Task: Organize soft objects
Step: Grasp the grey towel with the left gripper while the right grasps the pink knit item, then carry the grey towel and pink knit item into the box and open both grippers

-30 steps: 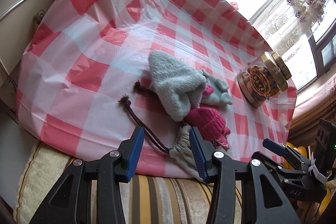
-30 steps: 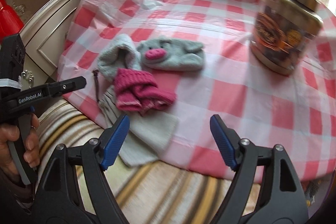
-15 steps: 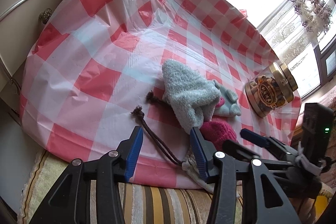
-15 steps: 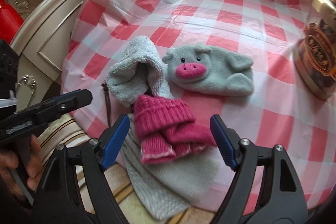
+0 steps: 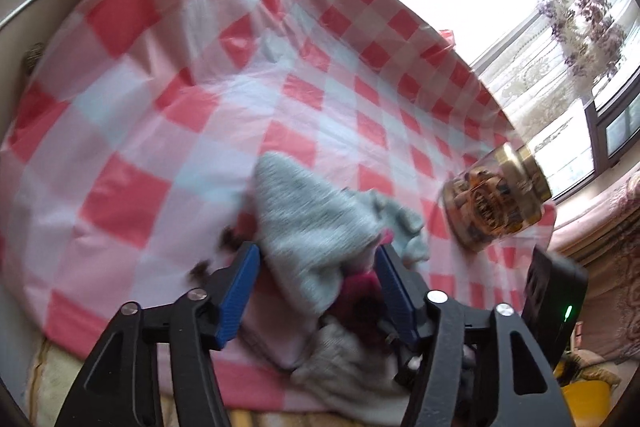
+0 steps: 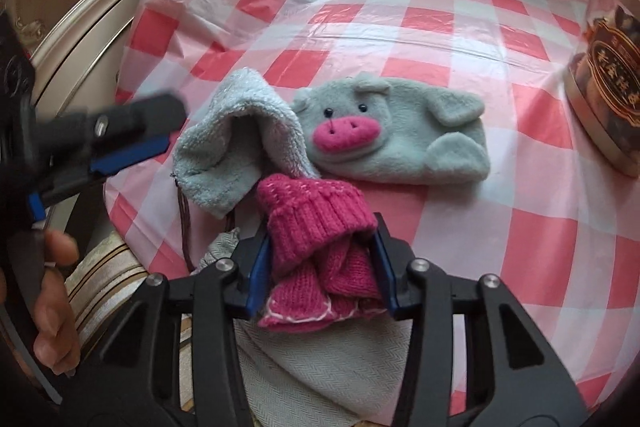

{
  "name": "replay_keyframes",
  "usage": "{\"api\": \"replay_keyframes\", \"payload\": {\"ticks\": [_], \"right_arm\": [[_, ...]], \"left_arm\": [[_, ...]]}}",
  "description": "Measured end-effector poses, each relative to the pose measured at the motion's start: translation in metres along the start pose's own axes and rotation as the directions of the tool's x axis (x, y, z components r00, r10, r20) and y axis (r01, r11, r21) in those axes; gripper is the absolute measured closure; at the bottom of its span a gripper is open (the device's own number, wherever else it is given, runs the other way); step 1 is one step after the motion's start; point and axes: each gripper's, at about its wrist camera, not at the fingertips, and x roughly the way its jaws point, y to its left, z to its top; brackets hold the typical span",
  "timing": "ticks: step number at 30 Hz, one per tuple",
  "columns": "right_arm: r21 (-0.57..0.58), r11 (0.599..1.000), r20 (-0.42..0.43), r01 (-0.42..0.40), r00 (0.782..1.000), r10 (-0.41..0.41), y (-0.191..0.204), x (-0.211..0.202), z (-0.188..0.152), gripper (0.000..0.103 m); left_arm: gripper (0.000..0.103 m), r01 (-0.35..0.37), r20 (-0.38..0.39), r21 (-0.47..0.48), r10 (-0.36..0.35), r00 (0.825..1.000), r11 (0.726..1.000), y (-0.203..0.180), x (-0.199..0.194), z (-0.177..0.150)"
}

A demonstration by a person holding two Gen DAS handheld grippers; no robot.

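A pile of soft things lies at the near edge of the red-checked tablecloth (image 6: pixel 400 7). My right gripper (image 6: pixel 322 269) has its jaws around the pink knitted mitten (image 6: pixel 316 223), pads against its sides. Under it lies a beige cloth pouch (image 6: pixel 320 367). A fluffy grey hat (image 6: pixel 236 143) and a grey pig plush (image 6: pixel 396 135) lie just beyond. My left gripper (image 5: pixel 316 291) is open with the grey hat (image 5: pixel 312 223) between its jaws; it also shows at the left of the right wrist view (image 6: pixel 132 143).
A round gold-lidded tin (image 5: pixel 496 203) stands on the cloth at the right, also in the right wrist view (image 6: pixel 608 99). A cream cabinet (image 6: pixel 80 27) lies left of the table. A striped cushion (image 6: pixel 104 287) sits below the table edge.
Both grippers moved forward into the pile. The right jaws narrowed around the pink mitten. The left gripper advanced so the grey hat lies between its jaws.
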Motion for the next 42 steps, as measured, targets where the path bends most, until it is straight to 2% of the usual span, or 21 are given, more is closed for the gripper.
{"api": "replay_keyframes", "payload": {"ticks": [4, 7, 10, 11, 14, 15, 17, 18, 22, 31, 42], "right_arm": [[0.000, 1.000, 0.028, 0.027, 0.999, -0.027, 0.000, -0.006, -0.003, 0.060], [0.006, 0.998, 0.047, 0.063, 0.997, -0.064, -0.002, -0.011, -0.004, 0.061], [0.022, 0.996, 0.057, 0.084, 0.995, -0.085, -0.007, -0.016, -0.007, 0.062], [0.027, 0.996, 0.063, 0.089, 0.994, -0.091, -0.008, -0.018, -0.007, 0.062], [0.035, 0.994, 0.087, 0.107, 0.990, -0.109, -0.010, -0.025, -0.009, 0.063], [0.036, 0.993, 0.095, 0.113, 0.989, -0.116, -0.010, -0.028, -0.010, 0.063], [0.037, 0.991, 0.109, 0.126, 0.986, -0.129, -0.011, -0.033, -0.013, 0.063], [0.038, 0.991, 0.113, 0.129, 0.985, -0.133, -0.011, -0.035, -0.014, 0.063], [0.040, 0.990, 0.133, 0.136, 0.981, -0.140, -0.011, -0.044, -0.018, 0.063], [0.053, 0.989, 0.166, 0.136, 0.976, -0.143, -0.013, -0.064, -0.028, 0.063], [0.077, 0.988, 0.204, 0.134, 0.968, -0.147, -0.018, -0.096, -0.045, 0.063]], "left_arm": [[0.029, 0.004, -0.023, -0.028, -0.005, 1.000, 1.000, -0.006, 0.024, 0.011], [0.028, -0.010, -0.054, -0.030, 0.009, 0.998, 0.999, -0.007, 0.041, 0.013], [0.031, -0.057, -0.052, 0.028, 0.058, 0.997, 0.998, -0.011, 0.052, 0.012], [0.033, -0.066, -0.048, 0.042, 0.068, 0.997, 0.997, -0.012, 0.053, 0.012], [0.055, -0.118, -0.028, 0.098, 0.121, 0.992, 0.988, -0.013, 0.056, 0.012], [0.065, -0.141, -0.018, 0.112, 0.144, 0.989, 0.984, -0.012, 0.056, 0.011], [0.071, -0.154, -0.006, 0.118, 0.155, 0.988, 0.981, -0.010, 0.055, 0.010], [0.077, -0.153, 0.001, 0.117, 0.154, 0.988, 0.981, -0.009, 0.054, 0.009], [0.084, -0.156, 0.064, 0.101, 0.151, 0.987, 0.983, -0.007, 0.039, 0.003], [0.088, -0.141, 0.199, 0.075, 0.123, 0.972, 0.987, -0.013, -0.001, -0.011], [0.088, -0.088, 0.215, 0.129, 0.059, 0.975, 0.988, -0.045, -0.028, -0.036]]}}
